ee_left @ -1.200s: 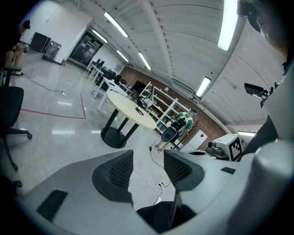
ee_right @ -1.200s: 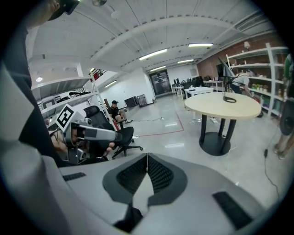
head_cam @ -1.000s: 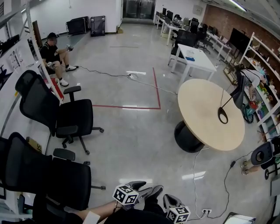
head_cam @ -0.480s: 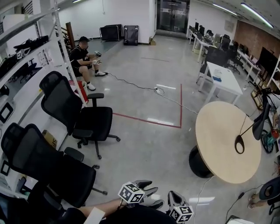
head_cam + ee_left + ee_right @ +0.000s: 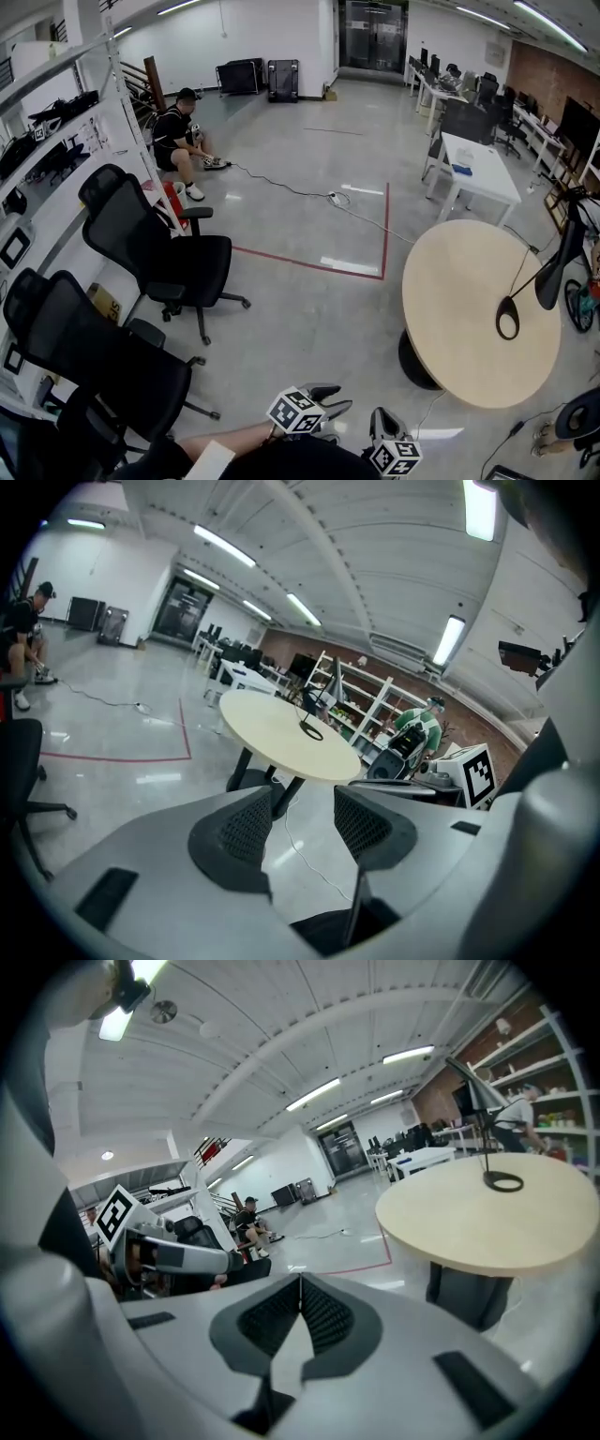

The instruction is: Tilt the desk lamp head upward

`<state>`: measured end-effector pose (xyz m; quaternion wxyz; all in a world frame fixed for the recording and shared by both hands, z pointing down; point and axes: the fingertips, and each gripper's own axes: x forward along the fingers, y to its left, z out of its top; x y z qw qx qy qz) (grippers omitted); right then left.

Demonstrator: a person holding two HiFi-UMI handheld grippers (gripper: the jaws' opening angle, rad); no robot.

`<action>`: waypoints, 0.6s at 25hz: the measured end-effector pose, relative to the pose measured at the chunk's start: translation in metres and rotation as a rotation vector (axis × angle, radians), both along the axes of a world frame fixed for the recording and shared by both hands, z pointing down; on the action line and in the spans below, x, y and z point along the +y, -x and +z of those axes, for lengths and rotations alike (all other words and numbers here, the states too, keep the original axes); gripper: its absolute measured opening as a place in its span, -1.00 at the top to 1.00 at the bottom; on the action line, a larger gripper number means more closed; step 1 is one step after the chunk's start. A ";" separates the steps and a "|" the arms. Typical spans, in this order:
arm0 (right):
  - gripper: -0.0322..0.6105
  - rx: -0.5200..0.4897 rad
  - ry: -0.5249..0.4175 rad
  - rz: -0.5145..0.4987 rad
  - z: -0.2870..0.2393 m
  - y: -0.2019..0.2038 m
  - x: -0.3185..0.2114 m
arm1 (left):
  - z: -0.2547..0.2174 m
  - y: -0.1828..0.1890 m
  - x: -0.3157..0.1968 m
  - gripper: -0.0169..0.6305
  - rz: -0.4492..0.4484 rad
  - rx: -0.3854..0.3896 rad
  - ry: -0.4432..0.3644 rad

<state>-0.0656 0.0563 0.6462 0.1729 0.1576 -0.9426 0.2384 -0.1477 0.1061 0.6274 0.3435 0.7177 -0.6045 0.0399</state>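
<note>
Both grippers are held low in front of me, nowhere near the work yet. The left gripper (image 5: 339, 398) has its jaws apart with nothing between them; the right gripper (image 5: 382, 420) is pinched fully closed on nothing. The desk lamp (image 5: 551, 274) sits at the far side of the round table (image 5: 459, 300), well away from both claws, its ring base (image 5: 507, 319) close to the table's edge.

My worries:
- That ring base looks light. If I push the head up without pinning the base, I reckon the whole lamp slides or tips off the edge.
- The right claw needs opening first, or it'll just shove the head.
- There's a white cable (image 5: 300, 846) on the floor by the table foot, so snagging it on the way in seems quite possible.
</note>
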 end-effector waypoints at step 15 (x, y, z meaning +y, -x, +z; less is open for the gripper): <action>0.89 0.039 0.013 0.335 0.002 -0.058 -0.094 | 0.003 -0.026 -0.102 0.28 0.238 0.063 -0.009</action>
